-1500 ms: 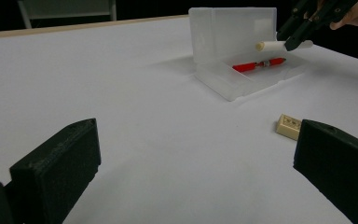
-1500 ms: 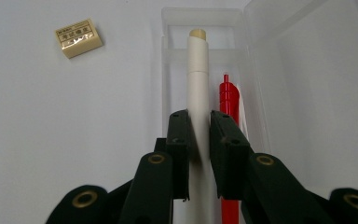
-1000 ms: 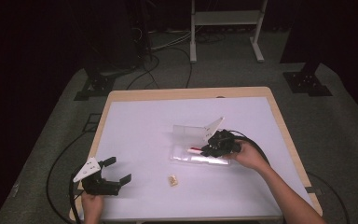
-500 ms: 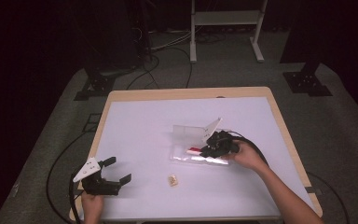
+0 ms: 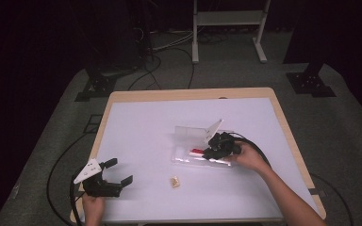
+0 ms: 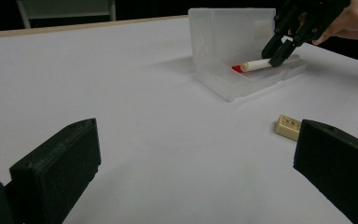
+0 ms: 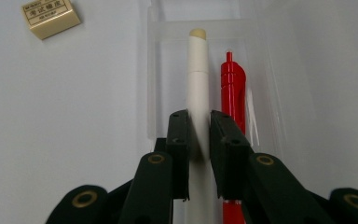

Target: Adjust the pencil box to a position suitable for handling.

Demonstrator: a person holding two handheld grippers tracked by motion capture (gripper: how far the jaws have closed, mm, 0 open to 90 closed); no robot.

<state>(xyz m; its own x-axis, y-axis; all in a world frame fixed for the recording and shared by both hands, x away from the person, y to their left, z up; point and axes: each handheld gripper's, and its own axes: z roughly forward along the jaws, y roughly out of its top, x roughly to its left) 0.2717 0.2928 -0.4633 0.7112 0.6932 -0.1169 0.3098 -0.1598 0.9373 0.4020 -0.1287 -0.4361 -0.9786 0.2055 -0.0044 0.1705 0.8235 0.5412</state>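
White pen (image 7: 196, 88): clamped between the right gripper's (image 7: 199, 135) fingers (image 7: 179, 140), lying lengthwise in the clear case (image 5: 188, 157), just beside a red pen (image 7: 233, 88).
Clear case: lid open, toward the counter's (image 5: 146, 136) right edge.
Eraser (image 5: 174, 181): near the front edge.
Left gripper (image 5: 115, 173): front-left corner, fingers apart, holding nothing.

Slim white cylindrical pen (image 7: 197, 88): near end hidden between the closed jaws of the right hand-held gripper (image 7: 199, 140) and cut off by the bottom edge of the right gripper view. Red plastic pen (image 7: 233, 93): lower barrel covered by one jaw. Small cream rectangular eraser (image 6: 288, 127): partly hidden in the left gripper view behind a jaw of the left hand-held gripper (image 6: 196, 168); its printed label is too small to read.
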